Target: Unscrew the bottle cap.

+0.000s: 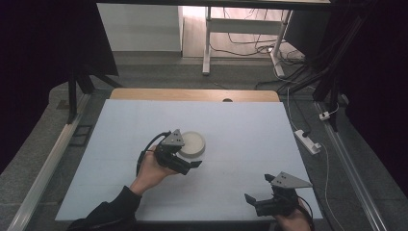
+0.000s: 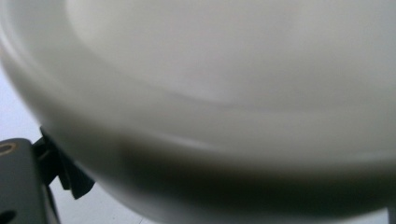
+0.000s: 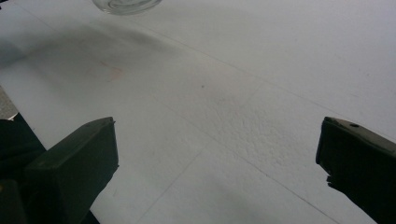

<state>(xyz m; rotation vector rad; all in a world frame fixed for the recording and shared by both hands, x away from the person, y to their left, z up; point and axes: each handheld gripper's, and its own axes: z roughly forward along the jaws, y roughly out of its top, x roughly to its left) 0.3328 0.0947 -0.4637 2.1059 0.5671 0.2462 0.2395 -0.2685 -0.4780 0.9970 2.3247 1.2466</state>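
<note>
Nearest the person, the right gripper (image 1: 262, 190) sits low at the near right corner of the table (image 1: 250, 125), close to its front edge. Its jaws stand wide apart with nothing between them; in the right gripper view the two blunt, matte black jaws frame a broad stretch of bare surface. That surface is a pale sheet with a fine pebbled grain, crossed by faint straight creases, and a faint pinkish smudge (image 3: 109, 72) lies on it.

Between the two grippers the top lies bare, so there is wide room for moving across the near half and out to the right edge.

Farther in, left of centre, the left gripper (image 1: 190, 161) is held by a hand (image 1: 151, 171) in a dark sleeve, right up against the near side of the white bowl (image 1: 192, 144). The bowl is round, shallow and smooth, with a thick rounded rim, standing well away from every table edge. In the left gripper view its glossy white wall looms very close and blurred; the jaws seem to sit at or around the rim, but I cannot tell whether they are closed on it.

Beyond the pale sheet a wooden strip (image 1: 192, 94) marks the far edge.
</note>
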